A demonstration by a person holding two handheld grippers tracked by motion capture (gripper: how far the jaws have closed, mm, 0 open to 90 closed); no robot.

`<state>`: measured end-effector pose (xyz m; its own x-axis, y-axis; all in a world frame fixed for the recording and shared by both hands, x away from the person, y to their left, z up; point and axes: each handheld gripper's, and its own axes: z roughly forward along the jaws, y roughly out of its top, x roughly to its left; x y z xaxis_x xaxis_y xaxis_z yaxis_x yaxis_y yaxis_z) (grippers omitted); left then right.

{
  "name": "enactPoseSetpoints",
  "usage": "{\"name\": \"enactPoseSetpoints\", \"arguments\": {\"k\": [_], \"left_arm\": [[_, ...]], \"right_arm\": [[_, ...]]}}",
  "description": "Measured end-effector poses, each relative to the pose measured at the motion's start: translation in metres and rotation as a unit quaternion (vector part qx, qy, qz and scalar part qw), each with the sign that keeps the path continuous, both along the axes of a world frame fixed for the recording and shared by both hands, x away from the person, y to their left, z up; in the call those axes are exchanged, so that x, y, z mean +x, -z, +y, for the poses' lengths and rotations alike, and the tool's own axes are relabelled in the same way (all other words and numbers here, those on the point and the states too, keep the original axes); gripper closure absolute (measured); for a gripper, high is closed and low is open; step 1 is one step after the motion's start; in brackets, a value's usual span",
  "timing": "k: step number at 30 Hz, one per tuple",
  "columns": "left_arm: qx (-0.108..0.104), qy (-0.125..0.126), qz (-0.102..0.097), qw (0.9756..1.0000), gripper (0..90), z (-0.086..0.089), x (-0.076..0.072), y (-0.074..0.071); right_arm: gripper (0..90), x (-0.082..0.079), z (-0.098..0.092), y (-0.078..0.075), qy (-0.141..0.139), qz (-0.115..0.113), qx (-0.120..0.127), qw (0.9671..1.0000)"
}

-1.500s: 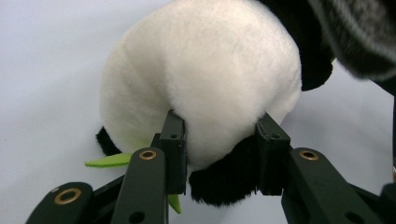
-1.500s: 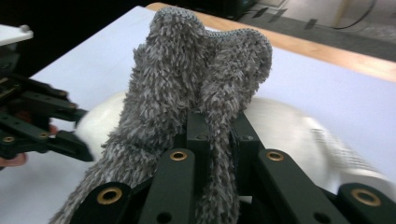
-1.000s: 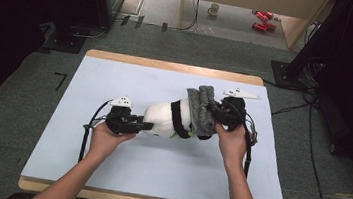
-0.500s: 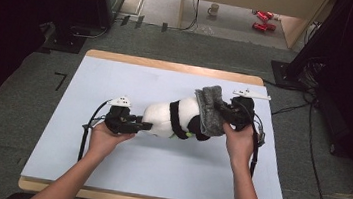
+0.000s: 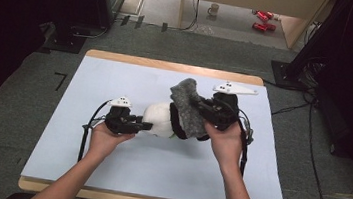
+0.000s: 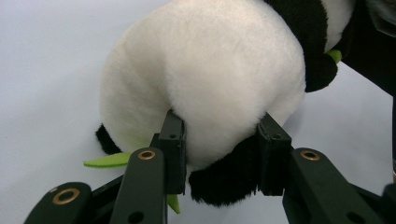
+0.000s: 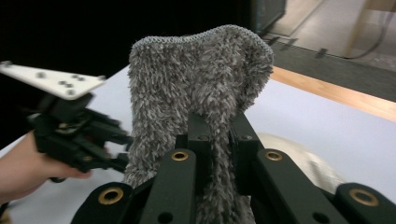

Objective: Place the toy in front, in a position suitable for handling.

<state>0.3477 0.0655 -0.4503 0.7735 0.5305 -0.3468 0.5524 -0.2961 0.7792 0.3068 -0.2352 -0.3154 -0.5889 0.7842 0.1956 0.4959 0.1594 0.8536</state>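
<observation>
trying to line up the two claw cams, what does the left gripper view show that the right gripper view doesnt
Left gripper view: the left claw squeezing the white body of the plush panda, a green felt leaf by its black foot.

Right gripper view: the right claw clamped on a fuzzy grey cloth that stands up above the jaws, the wooden table edge and the floor beyond.

Both: the pale blue table mat, and a bit of the panda's white body, blurred at the right in the right gripper view.

fuzzy grey cloth, plush panda
</observation>
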Motion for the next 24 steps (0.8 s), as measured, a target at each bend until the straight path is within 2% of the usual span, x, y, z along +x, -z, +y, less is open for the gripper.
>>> {"name": "enactPoseSetpoints", "arguments": {"k": [7, 12, 18, 20, 23, 24], "left_arm": [[-0.004, -0.009, -0.001, 1.0000, 61.9, -0.001, -0.002, -0.002], [-0.011, -0.015, -0.001, 0.9998, 63.1, -0.001, -0.006, -0.006], [-0.036, -0.010, 0.018, 0.9991, 64.8, 0.001, -0.015, -0.017], [-0.032, -0.004, 0.026, 0.9992, 65.2, 0.001, -0.018, -0.021], [-0.027, -0.003, 0.043, 0.9987, 65.4, 0.002, -0.017, -0.017], [-0.024, -0.003, 0.048, 0.9985, 65.5, 0.002, -0.016, -0.015]], "right_arm": [[82.9, -0.008, 0.033, -0.001, -0.052, -0.001, 0.001, 0.9986], [82.9, -0.005, 0.051, 0.013, -0.070, 0.016, 0.004, 0.9974], [82.8, 0.003, 0.067, 0.041, -0.084, 0.061, 0.014, 0.9945], [82.8, 0.006, 0.070, 0.049, -0.081, 0.069, -0.002, 0.9943], [82.6, 0.010, 0.069, 0.056, -0.081, 0.068, -0.009, 0.9944], [82.6, 0.011, 0.068, 0.056, -0.077, 0.064, -0.019, 0.9948]]}}
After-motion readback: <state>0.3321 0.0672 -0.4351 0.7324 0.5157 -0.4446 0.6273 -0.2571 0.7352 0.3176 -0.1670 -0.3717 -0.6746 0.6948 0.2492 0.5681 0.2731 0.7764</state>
